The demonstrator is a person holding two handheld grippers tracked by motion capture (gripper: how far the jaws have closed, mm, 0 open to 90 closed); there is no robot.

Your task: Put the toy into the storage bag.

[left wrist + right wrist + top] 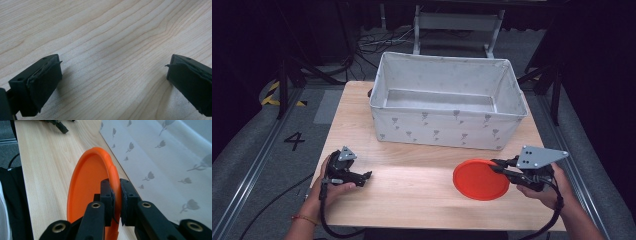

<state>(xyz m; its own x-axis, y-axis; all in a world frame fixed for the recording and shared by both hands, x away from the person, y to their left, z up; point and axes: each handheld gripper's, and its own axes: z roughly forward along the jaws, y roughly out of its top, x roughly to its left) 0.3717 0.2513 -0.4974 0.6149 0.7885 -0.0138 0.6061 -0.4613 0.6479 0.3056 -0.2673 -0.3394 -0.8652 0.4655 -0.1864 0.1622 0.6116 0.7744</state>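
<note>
An orange plate (480, 179) hangs just above the wooden table (412, 190) at the front right, in front of the fabric bin. My right gripper (500, 167) is shut on its right rim; in the right gripper view the plate (87, 185) stands on edge with both black fingers (107, 195) clamped on the rim at my right gripper (117, 202). At the front left, my left gripper (362, 176) rests on the table with its jaws pointing right. The left gripper view shows my left gripper (113, 75) open wide over bare wood, nothing between the pads.
A white fabric bin (447, 125) with a grey flower print stands at the back middle of the table, its inside bare. In the right gripper view its wall (162, 157) runs close along the plate. Dark floor with cables lies beyond the table.
</note>
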